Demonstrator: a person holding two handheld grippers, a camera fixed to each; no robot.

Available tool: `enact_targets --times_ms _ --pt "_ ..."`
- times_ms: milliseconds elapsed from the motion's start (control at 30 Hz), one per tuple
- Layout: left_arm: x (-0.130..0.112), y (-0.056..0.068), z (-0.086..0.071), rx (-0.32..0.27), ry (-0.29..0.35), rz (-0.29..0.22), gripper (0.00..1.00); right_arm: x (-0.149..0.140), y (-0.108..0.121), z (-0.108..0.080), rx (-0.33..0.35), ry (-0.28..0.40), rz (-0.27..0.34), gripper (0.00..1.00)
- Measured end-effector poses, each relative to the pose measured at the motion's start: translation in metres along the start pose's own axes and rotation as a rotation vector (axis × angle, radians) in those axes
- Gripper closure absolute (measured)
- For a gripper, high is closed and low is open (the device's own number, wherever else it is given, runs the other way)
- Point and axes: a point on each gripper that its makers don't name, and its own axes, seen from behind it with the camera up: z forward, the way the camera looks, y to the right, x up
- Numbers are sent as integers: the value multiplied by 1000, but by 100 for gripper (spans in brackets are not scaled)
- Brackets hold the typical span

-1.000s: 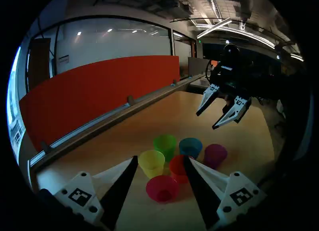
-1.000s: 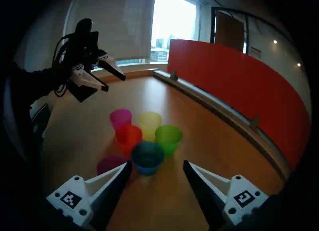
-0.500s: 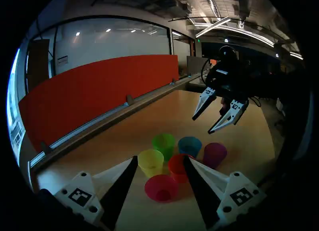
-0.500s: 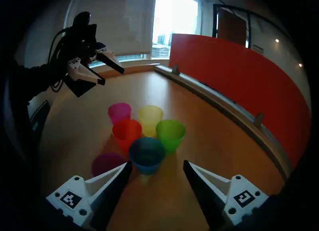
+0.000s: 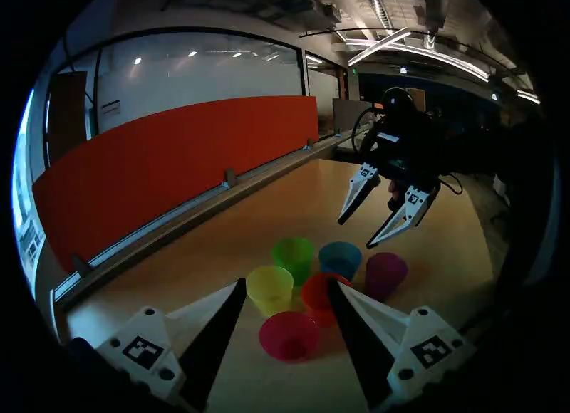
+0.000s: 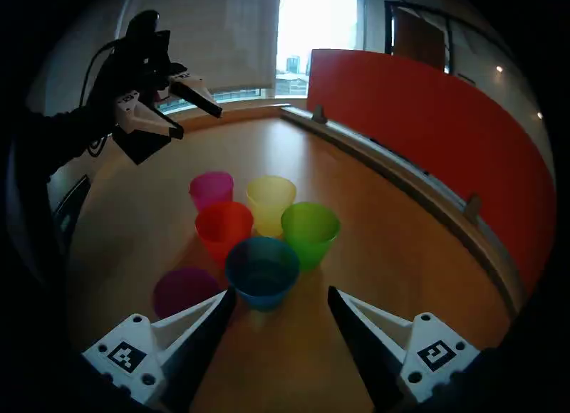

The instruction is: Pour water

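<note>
The blue cup (image 6: 262,272) sits on the desk (image 6: 399,270), and the right tongs (image 6: 280,292), spread and empty, have come closer to it, maybe to grab it; the left tongs (image 5: 286,281) are spread and empty too.

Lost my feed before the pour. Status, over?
Left gripper open, right gripper open, both empty. Six cups upright, clustered; blue cup nearest right gripper. Nothing blocking.

purple cup (image 6: 182,288) partly behind right gripper (image 6: 280,291) finger, orange cup (image 5: 315,298) partly behind left gripper (image 5: 286,281) finger
</note>
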Motion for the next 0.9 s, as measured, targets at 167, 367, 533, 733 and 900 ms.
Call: enact_targets --times_ms 167,367,533,733,900 --pt "-1 -2 1 0 0 -1 16 -3 -5 7 15 -15 -5 1" --pt "0 -1 2 -3 4 3 16 -3 -10 15 34 -23 -9 1" --pt "0 -1 1 -4 8 4 16 0 -12 20 41 -22 -7 1" --pt "-1 -4 1 3 10 1 16 3 -14 25 48 -21 -3 1" --pt "0 -6 2 6 17 -2 16 6 -16 29 60 -19 5 1"
